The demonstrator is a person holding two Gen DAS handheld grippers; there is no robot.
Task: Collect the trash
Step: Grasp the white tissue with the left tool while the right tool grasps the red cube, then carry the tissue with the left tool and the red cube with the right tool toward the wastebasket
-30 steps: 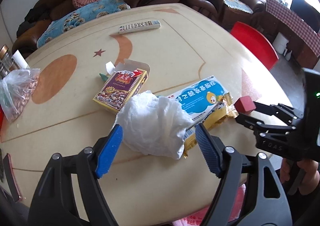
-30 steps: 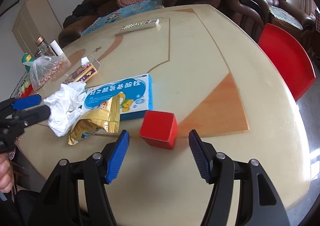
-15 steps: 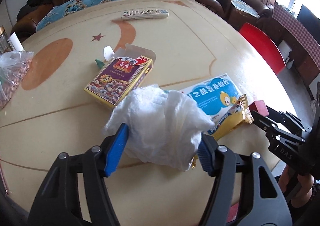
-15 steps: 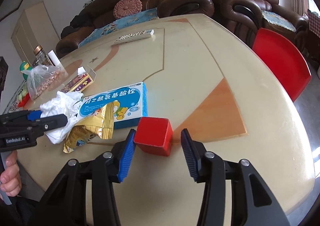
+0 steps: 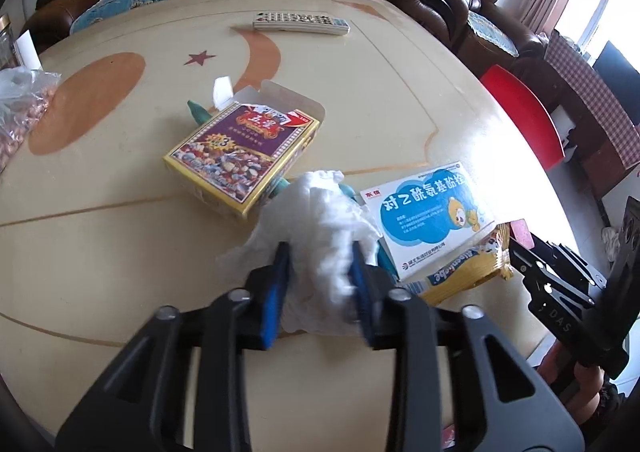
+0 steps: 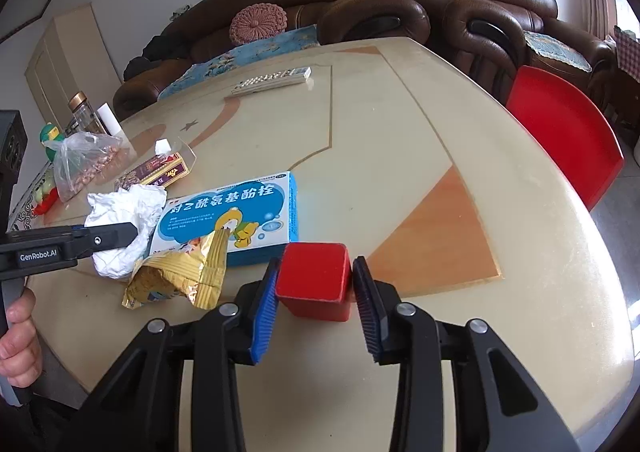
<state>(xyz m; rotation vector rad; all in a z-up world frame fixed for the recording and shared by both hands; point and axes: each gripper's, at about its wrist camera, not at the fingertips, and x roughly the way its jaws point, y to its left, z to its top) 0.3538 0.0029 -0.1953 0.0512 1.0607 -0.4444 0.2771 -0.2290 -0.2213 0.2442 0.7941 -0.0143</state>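
Fingers pinch crumpled tissue; right gripper clamps red block.

In the right wrist view, the cube sits at lower centre on the table, between the right gripper's 2 pads. Just behind it lies the medicine box, with the snack wrapper overlapping its lower-left corner. Left of those lies the crumpled tissue, pinched by the left gripper; the remote lies far behind, upper centre.
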